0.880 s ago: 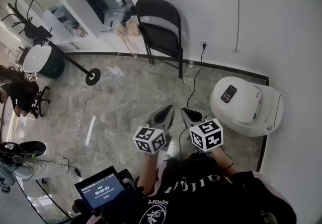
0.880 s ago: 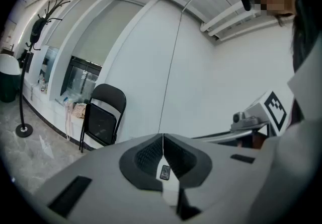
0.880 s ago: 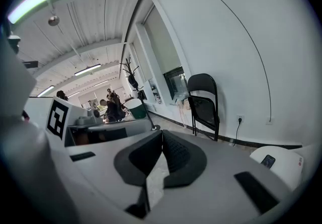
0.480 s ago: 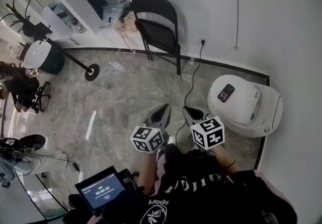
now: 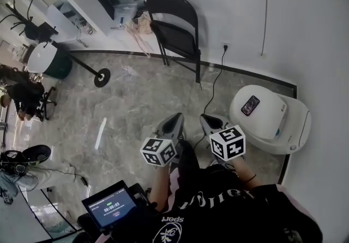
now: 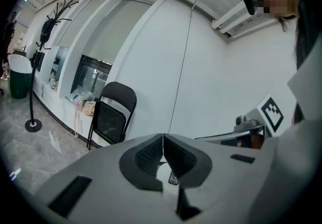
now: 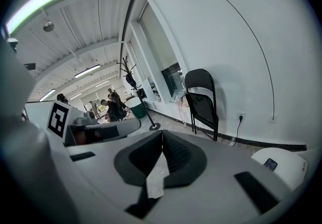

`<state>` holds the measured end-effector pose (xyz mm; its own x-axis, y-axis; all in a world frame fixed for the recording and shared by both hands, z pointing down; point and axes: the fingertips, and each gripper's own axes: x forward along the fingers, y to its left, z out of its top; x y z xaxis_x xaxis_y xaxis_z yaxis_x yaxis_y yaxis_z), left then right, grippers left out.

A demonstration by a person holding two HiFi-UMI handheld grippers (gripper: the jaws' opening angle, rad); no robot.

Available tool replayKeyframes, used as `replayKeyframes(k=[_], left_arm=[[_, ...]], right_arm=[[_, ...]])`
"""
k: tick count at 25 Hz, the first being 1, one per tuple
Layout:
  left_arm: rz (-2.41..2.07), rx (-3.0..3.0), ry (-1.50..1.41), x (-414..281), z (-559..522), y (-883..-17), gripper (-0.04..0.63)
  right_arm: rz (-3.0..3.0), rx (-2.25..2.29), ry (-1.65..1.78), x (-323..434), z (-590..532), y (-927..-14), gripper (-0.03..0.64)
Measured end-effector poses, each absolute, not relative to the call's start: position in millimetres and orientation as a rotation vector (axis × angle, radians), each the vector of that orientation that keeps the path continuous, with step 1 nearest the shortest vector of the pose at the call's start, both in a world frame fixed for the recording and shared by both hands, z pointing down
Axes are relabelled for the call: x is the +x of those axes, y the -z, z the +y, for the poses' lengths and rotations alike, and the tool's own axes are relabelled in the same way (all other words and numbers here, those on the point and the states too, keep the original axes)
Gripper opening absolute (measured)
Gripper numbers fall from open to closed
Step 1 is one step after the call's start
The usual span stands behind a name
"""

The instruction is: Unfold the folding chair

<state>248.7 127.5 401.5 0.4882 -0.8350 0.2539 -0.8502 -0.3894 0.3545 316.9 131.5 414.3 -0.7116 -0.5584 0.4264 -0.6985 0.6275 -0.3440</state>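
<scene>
The black folding chair (image 5: 175, 28) stands against the white wall at the far side of the floor, its seat tilted steeply and not laid flat. It also shows as the chair (image 6: 112, 116) in the left gripper view and the chair (image 7: 203, 103) in the right gripper view. My left gripper (image 5: 176, 118) and right gripper (image 5: 206, 120) are held side by side close to my body, well short of the chair. Both are shut with nothing between their jaws, as the left gripper (image 6: 162, 138) and right gripper (image 7: 161, 135) views show.
A white round appliance (image 5: 270, 122) with a phone (image 5: 250, 105) on top sits on the floor at the right. A cable runs from a wall socket (image 5: 225, 47) across the floor. A coat stand base (image 5: 101, 77), a green-and-white bin (image 5: 48, 62) and a person on an office chair are at the left.
Only the head camera has swung slightly. Both grippers stay shut in about the same place, and the chair has not moved.
</scene>
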Motion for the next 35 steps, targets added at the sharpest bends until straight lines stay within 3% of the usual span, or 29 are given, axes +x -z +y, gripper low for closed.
replayKeyframes(k=[22, 27, 35], left_arm=[[-1.201, 2.416, -0.103, 58, -121, -394, 0.005], [-1.192, 2.388, -0.067, 24, -140, -400, 0.005], [-1.149, 2.357, -0.068, 25, -146, -420, 0.005]], right_arm=[[-2.456, 1.254, -0.771, 133, -108, -413, 0.015], [-2.411, 1.31, -0.787, 116, -131, -416, 0.015], [-2.37, 1.36, -0.801, 126, -146, -425, 0.015]])
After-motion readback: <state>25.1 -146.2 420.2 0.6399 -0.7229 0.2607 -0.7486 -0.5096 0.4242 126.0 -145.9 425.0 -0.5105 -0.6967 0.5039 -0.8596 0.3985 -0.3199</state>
